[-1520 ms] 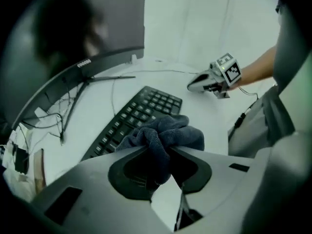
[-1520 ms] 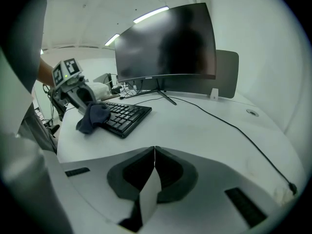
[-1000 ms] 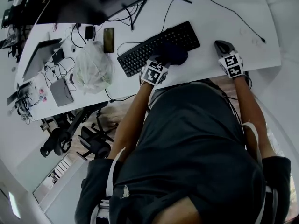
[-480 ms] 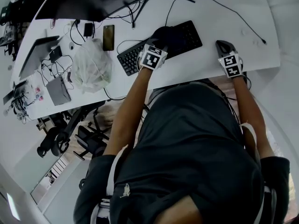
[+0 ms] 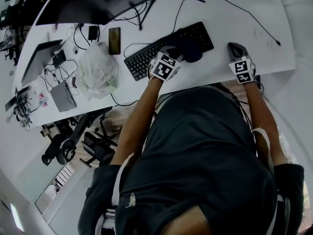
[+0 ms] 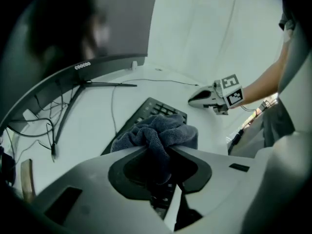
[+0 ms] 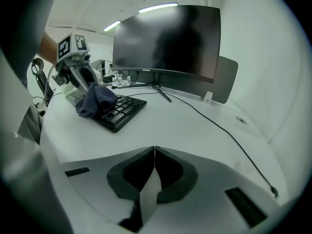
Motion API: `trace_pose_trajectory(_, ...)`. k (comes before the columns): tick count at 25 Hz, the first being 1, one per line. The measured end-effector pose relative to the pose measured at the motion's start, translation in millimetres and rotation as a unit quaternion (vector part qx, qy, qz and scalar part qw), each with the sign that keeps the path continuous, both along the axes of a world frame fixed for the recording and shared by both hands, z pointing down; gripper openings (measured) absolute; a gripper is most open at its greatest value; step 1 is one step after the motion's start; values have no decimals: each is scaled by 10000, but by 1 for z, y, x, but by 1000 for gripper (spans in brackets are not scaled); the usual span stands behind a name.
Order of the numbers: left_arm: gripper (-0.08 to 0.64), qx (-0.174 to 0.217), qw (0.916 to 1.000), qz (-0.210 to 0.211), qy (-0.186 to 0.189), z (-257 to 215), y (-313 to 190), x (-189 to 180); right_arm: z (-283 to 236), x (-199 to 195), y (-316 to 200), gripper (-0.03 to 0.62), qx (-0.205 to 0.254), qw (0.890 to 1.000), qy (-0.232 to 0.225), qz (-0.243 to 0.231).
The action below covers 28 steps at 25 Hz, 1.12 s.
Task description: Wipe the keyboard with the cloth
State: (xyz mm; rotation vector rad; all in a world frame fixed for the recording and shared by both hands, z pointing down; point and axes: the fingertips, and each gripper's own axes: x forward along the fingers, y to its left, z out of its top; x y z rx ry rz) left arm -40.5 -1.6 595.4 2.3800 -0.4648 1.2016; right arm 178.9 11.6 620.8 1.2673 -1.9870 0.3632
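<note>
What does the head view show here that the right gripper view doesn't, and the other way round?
Head view only: a phone and a plastic bag on the desk left of the keyboard, plus the person's torso. Right gripper view only: the right gripper with its jaws pressed together, nothing between them. Both: the keyboard and the left gripper holding the cloth on the keys.

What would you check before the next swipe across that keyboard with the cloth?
1. Cloth pinched between the jaws of the left gripper: ok.
2. Cloth resting on the keyboard: ok.
3. Keyboard lying flat on the desk: ok.
4. Right gripper off the keyboard, jaws shut, empty: ok.
5. Cable clear of the keyboard: ok.
6. Dust left on the keys: cannot tell.
</note>
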Motion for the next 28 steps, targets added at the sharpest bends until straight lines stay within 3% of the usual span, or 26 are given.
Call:
trace_pose_trajectory(4, 91, 252, 9989, -394, -57, -10, -52, -10, -3, -3, 0, 10, 26, 10000, -3, 21)
trace_pose_trajectory(7, 91, 136, 9993, -308, -150, 6, -47, -10, -2, -4, 0, 11, 31, 10000, 15, 15)
trace_pose_trajectory(13, 91, 227, 9981, -571, -48, 12, -32, -4, 0, -4, 0, 9, 144, 9998, 125, -19)
trace_pose_trajectory(28, 91, -90, 9991, 397, -113, 16, 12, 13, -4, 3, -5, 9, 338, 9986, 347, 210)
